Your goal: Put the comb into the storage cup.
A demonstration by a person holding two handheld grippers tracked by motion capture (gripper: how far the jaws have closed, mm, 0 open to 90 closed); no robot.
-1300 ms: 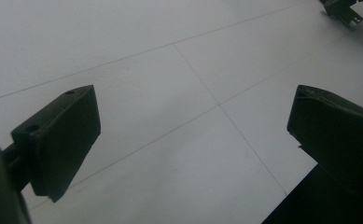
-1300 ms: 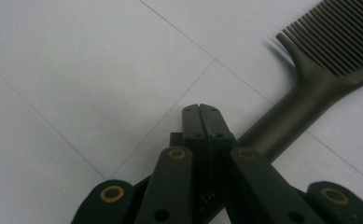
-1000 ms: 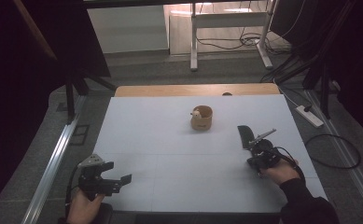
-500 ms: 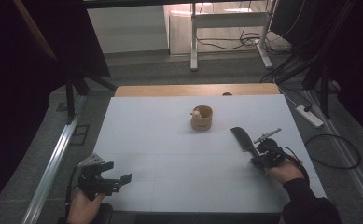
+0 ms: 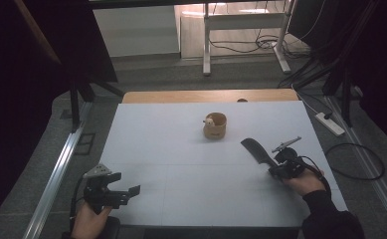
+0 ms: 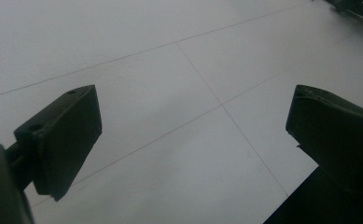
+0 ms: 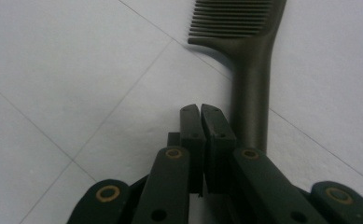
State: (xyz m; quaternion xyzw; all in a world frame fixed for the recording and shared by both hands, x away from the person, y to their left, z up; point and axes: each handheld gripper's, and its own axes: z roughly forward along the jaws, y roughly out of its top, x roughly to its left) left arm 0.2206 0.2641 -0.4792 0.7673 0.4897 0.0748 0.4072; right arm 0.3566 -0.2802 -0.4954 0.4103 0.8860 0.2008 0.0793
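Dark plastic wide-tooth comb (image 7: 250,56) lies flat on white tabletop (image 5: 181,149), handle beside right gripper (image 7: 200,108) at its 1 o'clock; jaws pressed together, pinching nothing, likely nudging or about to regrip. Round wooden cup (image 5: 215,125) sits at comb's 10 o'clock. Left gripper (image 6: 193,121) spread wide, parked idle at table's 7 o'clock
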